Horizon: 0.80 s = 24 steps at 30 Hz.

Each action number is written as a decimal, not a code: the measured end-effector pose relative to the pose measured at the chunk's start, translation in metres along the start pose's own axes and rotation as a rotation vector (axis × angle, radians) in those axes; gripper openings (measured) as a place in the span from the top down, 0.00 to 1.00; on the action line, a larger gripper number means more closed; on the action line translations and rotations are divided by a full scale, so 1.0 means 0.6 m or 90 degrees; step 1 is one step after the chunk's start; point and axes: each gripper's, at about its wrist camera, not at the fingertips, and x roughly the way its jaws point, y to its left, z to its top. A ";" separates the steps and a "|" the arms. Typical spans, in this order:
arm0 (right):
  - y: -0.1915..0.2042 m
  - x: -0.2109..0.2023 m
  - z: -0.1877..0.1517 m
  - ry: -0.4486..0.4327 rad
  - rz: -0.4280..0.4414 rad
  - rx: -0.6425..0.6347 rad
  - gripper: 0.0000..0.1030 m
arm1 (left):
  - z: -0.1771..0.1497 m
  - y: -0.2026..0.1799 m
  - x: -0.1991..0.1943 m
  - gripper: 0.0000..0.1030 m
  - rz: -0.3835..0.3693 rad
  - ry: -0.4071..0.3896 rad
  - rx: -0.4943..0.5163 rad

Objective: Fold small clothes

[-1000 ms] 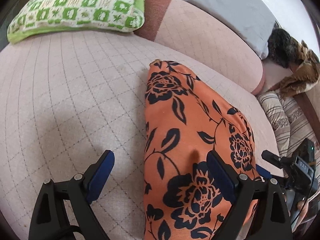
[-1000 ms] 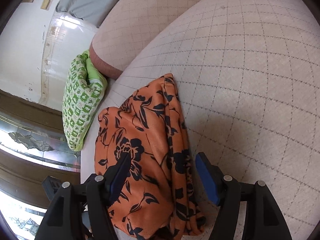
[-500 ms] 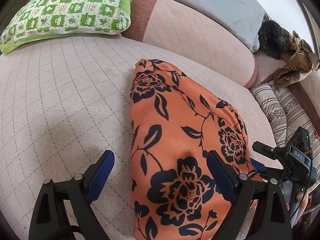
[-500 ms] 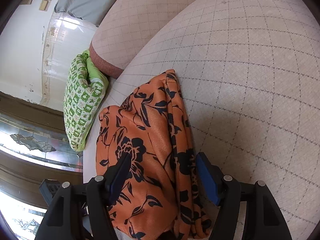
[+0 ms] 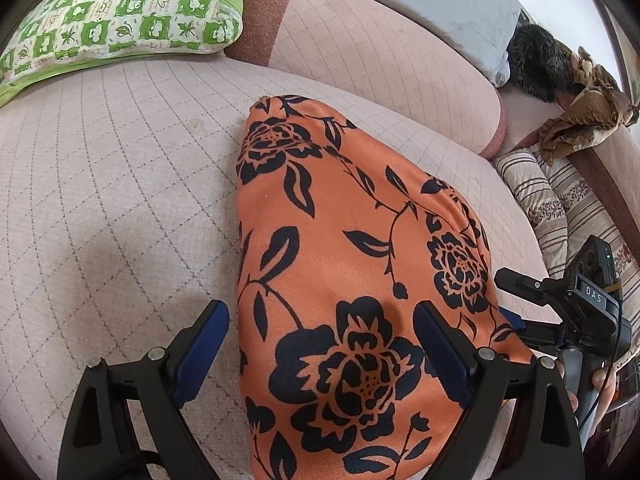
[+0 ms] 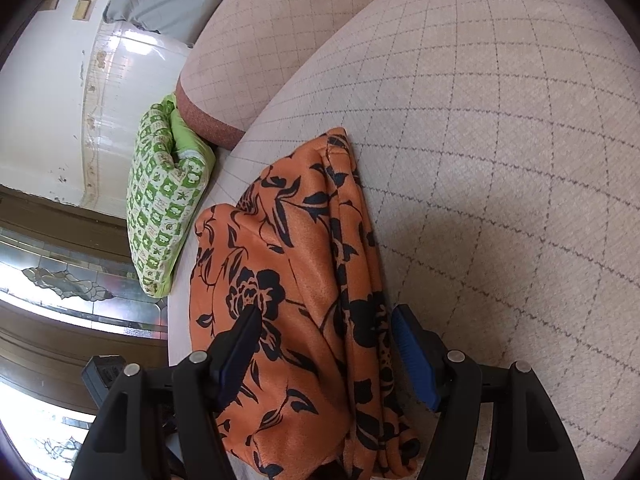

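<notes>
An orange garment with black flowers (image 5: 340,248) lies folded lengthwise on the pink quilted sofa seat (image 5: 112,184). My left gripper (image 5: 320,344) is open and straddles the garment's near end, with its right finger over the cloth and its left finger over bare seat. In the right wrist view the same garment (image 6: 296,280) shows layered folds along its right edge. My right gripper (image 6: 324,340) is open, with the cloth's near end between its fingers. The right gripper's body also shows in the left wrist view (image 5: 576,308).
A green and white checked pillow (image 5: 120,20) lies at the far left of the seat. A grey pillow (image 5: 432,4) rests on the backrest (image 5: 380,64). A striped cushion (image 5: 560,208) and a brown cloth (image 5: 584,120) lie to the right.
Both grippers have shifted a little along the garment, which now sits slightly further right in the left wrist view. Both stay open, and the garment's shape is unchanged.
</notes>
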 end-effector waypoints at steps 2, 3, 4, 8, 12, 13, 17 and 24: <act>-0.002 0.004 -0.001 0.006 0.005 0.004 0.31 | 0.000 0.001 0.003 0.09 -0.002 0.004 0.000; -0.003 0.006 -0.002 0.010 0.007 0.006 0.31 | 0.000 0.001 0.005 0.09 -0.004 0.007 -0.001; -0.005 0.010 -0.002 0.015 0.008 0.010 0.31 | -0.001 0.002 0.006 0.09 -0.006 0.010 -0.002; -0.006 0.018 -0.004 0.022 0.013 0.013 0.30 | -0.003 0.004 0.011 0.09 -0.005 0.015 -0.004; -0.009 0.022 -0.005 0.023 0.027 0.021 0.30 | -0.003 0.008 0.016 0.09 -0.009 0.019 -0.008; -0.010 0.023 -0.004 0.023 0.031 0.023 0.30 | -0.003 0.009 0.017 0.09 -0.009 0.021 -0.008; -0.009 0.027 -0.005 0.021 0.043 0.029 0.30 | -0.007 0.009 0.025 0.09 -0.006 0.028 -0.003; 0.007 0.042 -0.011 0.011 0.042 0.021 0.28 | -0.013 0.014 0.043 0.09 -0.016 0.041 -0.011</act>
